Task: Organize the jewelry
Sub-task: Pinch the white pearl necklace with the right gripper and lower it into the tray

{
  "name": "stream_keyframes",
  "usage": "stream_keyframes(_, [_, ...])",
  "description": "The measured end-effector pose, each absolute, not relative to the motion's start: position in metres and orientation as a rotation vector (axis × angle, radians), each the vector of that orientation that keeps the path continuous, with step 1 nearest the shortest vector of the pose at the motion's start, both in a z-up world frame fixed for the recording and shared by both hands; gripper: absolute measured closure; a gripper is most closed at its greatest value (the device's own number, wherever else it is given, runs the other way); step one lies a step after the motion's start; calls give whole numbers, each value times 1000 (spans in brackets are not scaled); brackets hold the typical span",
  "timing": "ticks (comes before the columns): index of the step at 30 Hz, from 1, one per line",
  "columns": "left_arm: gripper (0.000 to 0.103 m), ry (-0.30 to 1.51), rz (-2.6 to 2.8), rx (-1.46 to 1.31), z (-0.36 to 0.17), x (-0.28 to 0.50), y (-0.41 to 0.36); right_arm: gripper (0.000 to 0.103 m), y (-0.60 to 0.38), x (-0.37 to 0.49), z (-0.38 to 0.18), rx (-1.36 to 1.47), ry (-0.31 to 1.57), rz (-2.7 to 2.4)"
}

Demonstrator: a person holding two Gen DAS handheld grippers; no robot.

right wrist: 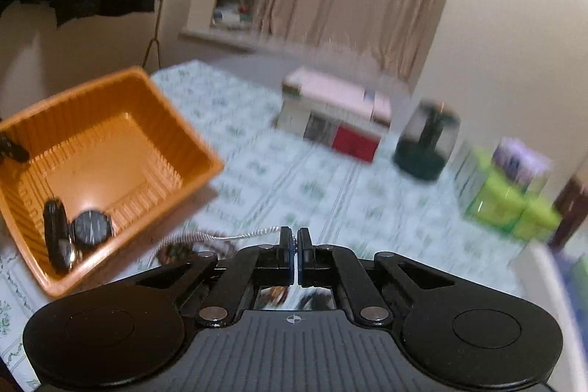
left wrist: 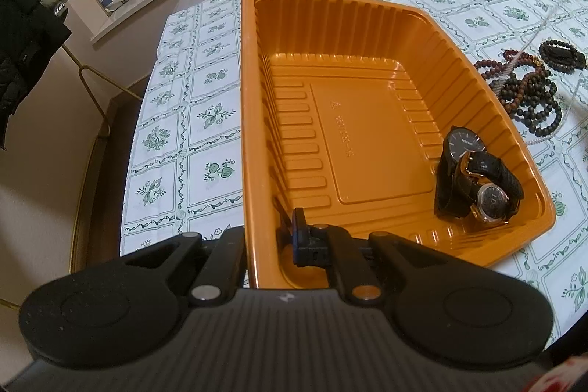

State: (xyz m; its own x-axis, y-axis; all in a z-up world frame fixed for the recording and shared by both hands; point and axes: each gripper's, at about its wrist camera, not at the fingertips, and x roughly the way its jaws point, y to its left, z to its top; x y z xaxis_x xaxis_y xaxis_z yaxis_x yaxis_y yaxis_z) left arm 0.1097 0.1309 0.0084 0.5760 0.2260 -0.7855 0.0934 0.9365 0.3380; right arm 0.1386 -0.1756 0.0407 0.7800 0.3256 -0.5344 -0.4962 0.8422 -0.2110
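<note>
Both wrist views look down closely; both share the orange tray (left wrist: 253,120) (right wrist: 183,120).

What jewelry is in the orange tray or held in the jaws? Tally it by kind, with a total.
Watches in the orange tray: 2
Silver chain in the jaws of the right gripper: 1
Total: 3

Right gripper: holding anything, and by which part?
Yes: the right gripper is shut on a thin silvery chain, pinched at its end; the rest trails left.
</note>
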Motion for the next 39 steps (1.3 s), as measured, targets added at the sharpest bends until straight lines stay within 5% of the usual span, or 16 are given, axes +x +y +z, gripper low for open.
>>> stream_keyframes(22, [97, 950, 69, 352, 8, 110, 134, 102, -123, 126, 154, -435, 267, 668])
stream_keyframes(39, [97, 941, 63, 337, 7, 108, 137, 102, -17, 122, 128, -448, 326, 923])
